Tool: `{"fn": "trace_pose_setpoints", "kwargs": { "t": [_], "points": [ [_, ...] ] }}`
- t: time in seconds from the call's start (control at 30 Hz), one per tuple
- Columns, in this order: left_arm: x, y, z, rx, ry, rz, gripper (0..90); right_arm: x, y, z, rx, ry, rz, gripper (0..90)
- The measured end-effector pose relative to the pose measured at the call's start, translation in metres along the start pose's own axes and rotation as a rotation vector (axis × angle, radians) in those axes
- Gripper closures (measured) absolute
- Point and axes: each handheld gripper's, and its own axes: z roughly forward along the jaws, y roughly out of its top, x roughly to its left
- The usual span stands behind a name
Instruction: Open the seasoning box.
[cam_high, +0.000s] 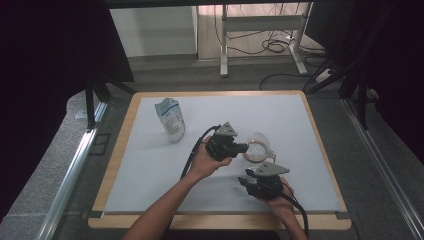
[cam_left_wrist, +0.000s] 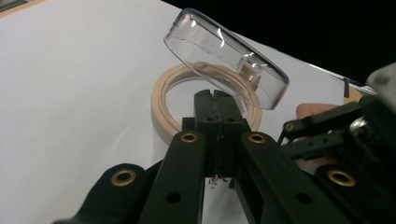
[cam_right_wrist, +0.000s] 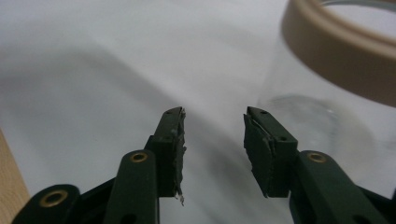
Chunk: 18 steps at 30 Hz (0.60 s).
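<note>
While the glass jar (cam_high: 256, 151) stands on the white tabletop (cam_high: 150, 165) right of centre, between the two hands, its clear hinged lid (cam_left_wrist: 226, 58) is tipped open above the beige sealing ring (cam_left_wrist: 161, 105) at the mouth. The left gripper (cam_high: 244, 147) reaches to the jar's rim from the left, and in the left gripper view its jaws are clenched together right at the ring, just under the raised lid; whether anything thin is pinched between them cannot be told. The right gripper (cam_right_wrist: 214, 128) sits just in front of the jar, low by the tabletop, its jaws released with a clear gap and nothing between them.

By the look of it the jar is stiff, smooth and breakable, probably heavy for its size, and its wall is likely to slip in hard jaws. The thick rim and ring, or the hinge hardware, seem the safer places to take hold; the lid swings freely and could drop shut.

From the high view come the layout and a blue-and-white pouch (cam_high: 170, 119) standing well apart at the far left. Up close, the left gripper view gives the lid's tilt, while the right gripper view gives the jar's transparent wall and base.
</note>
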Motion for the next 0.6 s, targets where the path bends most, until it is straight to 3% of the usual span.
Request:
{"fn": "trace_pose_setpoints", "kwargs": {
  "t": [0.3, 0.6],
  "points": [
    [-0.001, 0.002, -0.001, -0.002, -0.003, 0.001, 90.0, 0.005, 0.0, 0.014, 0.018, 0.013, -0.006, 54.2],
    [-0.005, 0.011, -0.002, -0.004, -0.017, 0.015, 90.0, 0.01, 0.0, 0.019, 0.045, -0.003, -0.048, 51.7]
  ]
}}
